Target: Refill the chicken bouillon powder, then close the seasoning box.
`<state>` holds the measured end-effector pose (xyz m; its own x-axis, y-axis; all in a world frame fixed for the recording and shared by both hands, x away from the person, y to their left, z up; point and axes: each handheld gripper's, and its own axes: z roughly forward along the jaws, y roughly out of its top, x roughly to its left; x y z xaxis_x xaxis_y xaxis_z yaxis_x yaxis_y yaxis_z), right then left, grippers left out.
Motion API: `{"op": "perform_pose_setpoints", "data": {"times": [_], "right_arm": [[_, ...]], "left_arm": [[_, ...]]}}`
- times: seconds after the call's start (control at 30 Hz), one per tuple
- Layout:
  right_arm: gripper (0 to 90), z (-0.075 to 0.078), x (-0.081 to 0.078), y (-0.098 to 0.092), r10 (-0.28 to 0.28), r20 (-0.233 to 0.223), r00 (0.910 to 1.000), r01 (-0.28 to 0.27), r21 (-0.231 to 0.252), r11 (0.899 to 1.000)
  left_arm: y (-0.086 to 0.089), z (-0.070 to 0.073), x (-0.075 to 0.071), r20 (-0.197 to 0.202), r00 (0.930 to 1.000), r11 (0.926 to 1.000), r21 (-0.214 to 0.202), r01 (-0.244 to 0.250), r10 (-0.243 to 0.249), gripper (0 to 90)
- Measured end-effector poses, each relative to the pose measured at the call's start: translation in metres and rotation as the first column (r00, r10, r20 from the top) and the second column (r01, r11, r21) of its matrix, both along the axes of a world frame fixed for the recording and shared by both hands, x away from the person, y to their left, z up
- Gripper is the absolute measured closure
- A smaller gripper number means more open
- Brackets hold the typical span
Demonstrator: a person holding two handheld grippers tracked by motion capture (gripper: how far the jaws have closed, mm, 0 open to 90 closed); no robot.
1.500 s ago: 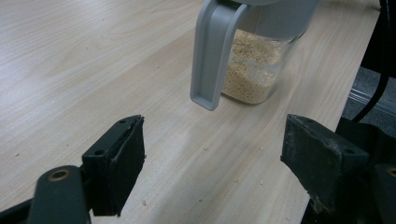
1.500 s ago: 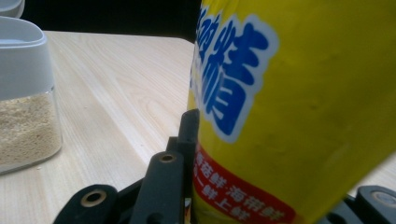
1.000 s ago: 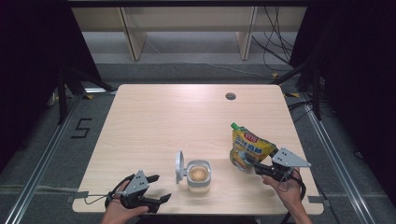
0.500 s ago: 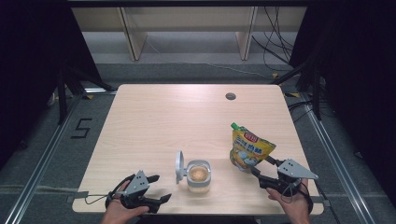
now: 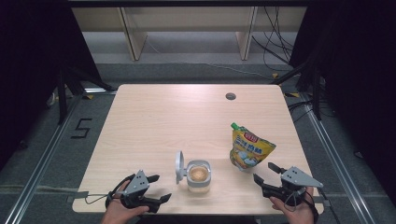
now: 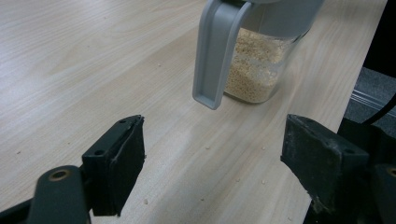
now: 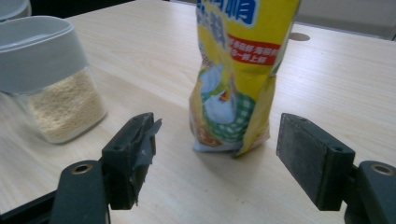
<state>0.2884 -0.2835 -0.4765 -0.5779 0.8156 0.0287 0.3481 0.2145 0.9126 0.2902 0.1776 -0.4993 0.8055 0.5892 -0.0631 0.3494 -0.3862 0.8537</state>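
Change: your right gripper has backed off the pouch, jaws wide, empty.
Pouch: upright, right of the jar.
Left gripper: wide, empty, left of jar.

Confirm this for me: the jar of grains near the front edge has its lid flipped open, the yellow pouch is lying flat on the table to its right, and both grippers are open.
One thing is wrong: the yellow pouch is not lying flat. It stands upright on the table, as the right gripper view shows. The rest holds: the jar has its lid flipped open, and the left gripper and right gripper are both open.
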Motion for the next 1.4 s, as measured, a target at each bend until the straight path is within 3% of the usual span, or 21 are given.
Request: {"op": "perform_pose_setpoints", "data": {"times": [0.03,0.07,0.23,0.27,0.33,0.37,0.43,0.5,0.57,0.7,0.73,0.77,0.83,1.03,1.13,1.23,1.27,1.3,1.4], "right_arm": [[29.2,0.000,-0.003,0.002,-0.013,-0.016,0.9998,0.013,0.008,1.000],[28.9,0.000,-0.002,0.002,0.010,0.003,0.9999,-0.010,-0.006,1.000],[27.8,0.000,-0.010,0.006,0.017,-0.012,0.9998,-0.018,-0.017,1.000],[27.7,0.000,-0.014,0.009,0.007,-0.040,0.9992,-0.007,0.003,1.000],[27.7,-0.001,-0.015,0.009,0.027,-0.032,0.9991,-0.028,-0.018,0.999],[27.7,0.000,-0.018,0.011,0.013,-0.055,0.9984,-0.015,-0.022,1.000],[27.7,-0.002,-0.017,0.011,0.032,-0.041,0.9986,-0.034,-0.042,0.999],[27.7,-0.002,-0.019,0.013,0.028,-0.071,0.9971,-0.031,-0.047,0.998],[27.7,-0.004,-0.016,0.013,0.048,-0.055,0.9973,-0.051,-0.061,0.997],[27.9,-0.006,-0.015,0.013,0.044,-0.071,0.9965,-0.049,-0.062,0.997],[28.0,-0.006,-0.015,0.012,0.036,-0.073,0.9967,-0.040,-0.064,0.997],[28.1,-0.006,-0.015,0.012,0.049,-0.066,0.9966,-0.053,-0.060,0.997],[28.2,-0.005,-0.016,0.012,0.041,-0.072,0.9966,-0.043,-0.030,0.999],[28.3,-0.004,-0.015,0.011,0.048,-0.060,0.9970,-0.051,-0.041,0.998],[28.3,-0.005,-0.015,0.011,0.048,-0.058,0.9972,-0.050,-0.037,0.998],[28.5,-0.005,-0.015,0.012,0.055,-0.054,0.9970,-0.058,-0.048,0.997],[28.6,-0.004,-0.017,0.013,0.044,-0.080,0.9959,-0.047,-0.036,0.998],[28.7,-0.005,-0.013,0.012,0.062,-0.022,0.9978,-0.064,-0.056,0.996],[28.8,-0.004,-0.017,0.014,0.047,-0.072,0.9963,-0.050,-0.042,0.998]], "left_arm": [[0.000,0.000,0.000,-0.003,1.0000,1.0000,-0.009,-0.005,0.005,20.9],[0.000,0.000,0.000,-0.001,1.0000,1.0000,-0.008,-0.005,0.005,20.9],[0.000,0.000,0.000,-0.009,0.9999,0.9999,-0.012,-0.012,0.012,20.9],[0.000,0.000,-0.002,-0.028,0.9992,0.9994,-0.015,-0.030,0.029,20.9],[0.002,0.000,0.001,-0.017,0.9998,0.9998,-0.018,-0.008,0.008,20.9],[0.003,0.000,0.000,-0.036,0.9991,0.9994,-0.025,-0.024,0.023,20.9],[0.004,0.001,0.002,-0.013,0.9998,0.9999,-0.003,-0.014,0.014,20.9],[0.004,0.001,0.001,-0.035,0.9990,0.9992,-0.029,-0.029,0.028,21.0],[0.004,0.001,0.000,-0.040,0.9989,0.9990,-0.037,-0.025,0.023,22.6],[0.006,0.004,0.001,-0.037,0.9992,0.9965,-0.082,-0.016,0.013,36.1],[0.005,0.005,0.000,-0.066,0.9973,0.9909,-0.128,-0.041,0.033,40.5],[0.006,0.006,0.000,-0.078,0.9963,0.9908,-0.127,-0.047,0.038,46.5],[0.003,0.008,-0.002,-0.059,0.9970,0.9902,-0.127,-0.057,0.050,58.2],[-0.002,0.021,-0.002,-0.020,0.9986,0.9899,-0.132,-0.051,0.049,82.2],[-0.004,0.027,0.000,0.011,0.9989,0.9930,-0.109,-0.044,0.046,88.6],[-0.006,0.035,0.004,0.031,0.9987,0.9948,-0.095,-0.038,0.041,89.0],[-0.008,0.038,0.005,0.035,0.9985,0.9943,-0.100,-0.039,0.042,89.0],[-0.009,0.040,0.007,0.047,0.9983,0.9953,-0.092,-0.031,0.036,89.1],[-0.015,0.048,0.012,0.047,0.9983,0.9949,-0.097,-0.028,0.033,89.1]]}}
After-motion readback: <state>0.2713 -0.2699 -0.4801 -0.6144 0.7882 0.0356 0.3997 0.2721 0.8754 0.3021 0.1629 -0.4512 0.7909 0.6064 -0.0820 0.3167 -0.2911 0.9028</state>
